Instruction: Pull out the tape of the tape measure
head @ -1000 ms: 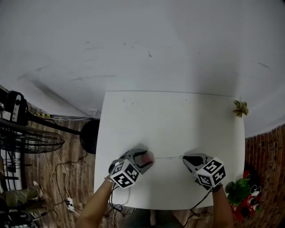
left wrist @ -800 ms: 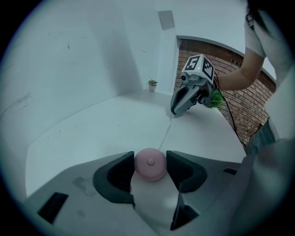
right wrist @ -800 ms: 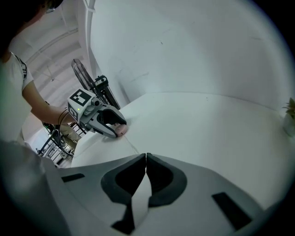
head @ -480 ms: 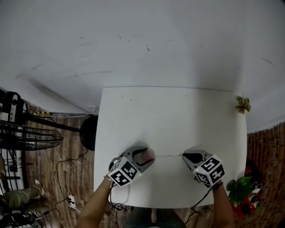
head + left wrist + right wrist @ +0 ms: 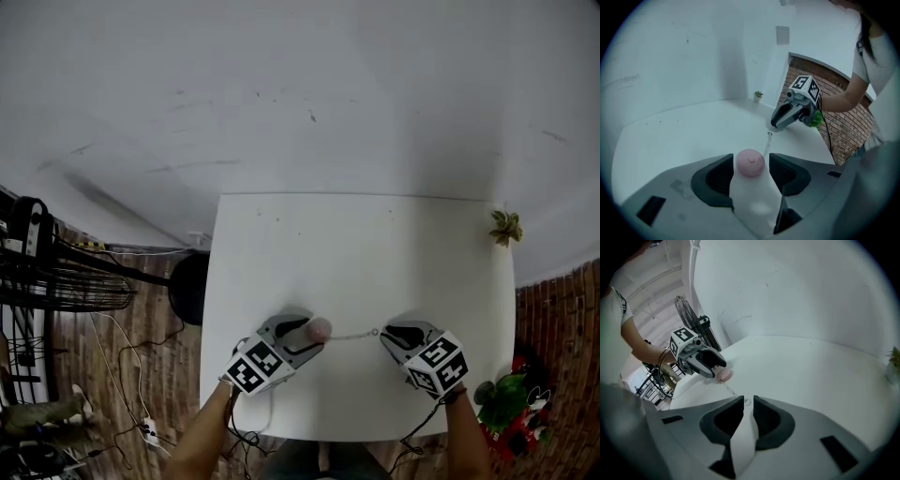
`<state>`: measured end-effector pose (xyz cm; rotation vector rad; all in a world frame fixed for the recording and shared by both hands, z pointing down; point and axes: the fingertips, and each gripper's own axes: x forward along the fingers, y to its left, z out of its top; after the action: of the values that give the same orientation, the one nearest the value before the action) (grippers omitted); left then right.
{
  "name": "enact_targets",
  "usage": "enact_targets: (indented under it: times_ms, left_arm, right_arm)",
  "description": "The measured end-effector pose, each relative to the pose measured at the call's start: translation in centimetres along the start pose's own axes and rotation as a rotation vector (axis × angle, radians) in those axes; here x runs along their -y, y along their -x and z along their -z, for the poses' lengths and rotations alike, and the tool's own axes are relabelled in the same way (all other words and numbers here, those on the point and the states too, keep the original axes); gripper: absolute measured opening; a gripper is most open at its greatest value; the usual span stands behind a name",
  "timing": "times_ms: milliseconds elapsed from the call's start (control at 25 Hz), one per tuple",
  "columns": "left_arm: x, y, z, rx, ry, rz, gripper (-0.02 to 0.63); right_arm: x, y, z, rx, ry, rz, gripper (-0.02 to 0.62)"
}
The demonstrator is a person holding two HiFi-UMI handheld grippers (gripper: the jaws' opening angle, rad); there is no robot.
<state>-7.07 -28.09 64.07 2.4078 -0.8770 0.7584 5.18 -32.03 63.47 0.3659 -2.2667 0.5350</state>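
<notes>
A small round pink tape measure sits between the pads of my left gripper, which is shut on it near the table's front edge. A thin stretch of tape runs right from the case to its end ring. My right gripper has its jaws almost together, with the ring right at the tips. Each gripper appears in the other's view: the right gripper, and the left gripper over the pink case.
The white table carries a small potted plant at its far right corner. A fan and cables stand on the floor to the left. A brick wall and a green plant lie to the right.
My left gripper has rolled a little, showing more of the pink case. The tape's ring now shows just in front of the right tips. Both hands stay about where they were.
</notes>
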Motion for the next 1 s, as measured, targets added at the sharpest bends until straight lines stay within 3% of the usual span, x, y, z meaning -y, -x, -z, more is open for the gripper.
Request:
enact_targets:
  times_ms: [280, 520, 760, 1000]
  left_arm:
    - [-1.1, 3.5, -1.6, 0.123, 0.1, -0.097, 0.219]
    - [-0.9, 7.2, -4.9, 0.234, 0.115, -0.217, 0.219]
    - [-0.3, 12.8, -9.3, 0.403, 0.154, -0.428, 0.211]
    - [-0.2, 19.4, -13.3, 0.598, 0.257, -0.634, 0.139]
  right_arm:
    - [0.9, 3.1, -1.9, 0.122, -0.062, 0.087, 0.066]
    - [0.7, 6.7, -5.2, 0.27, -0.076, 0.197, 0.066]
    - [-1.0, 11.6, -9.6, 0.48, -0.082, 0.346, 0.066]
    - [-3.3, 17.6, -13.9, 0.698, -0.093, 0.506, 0.06]
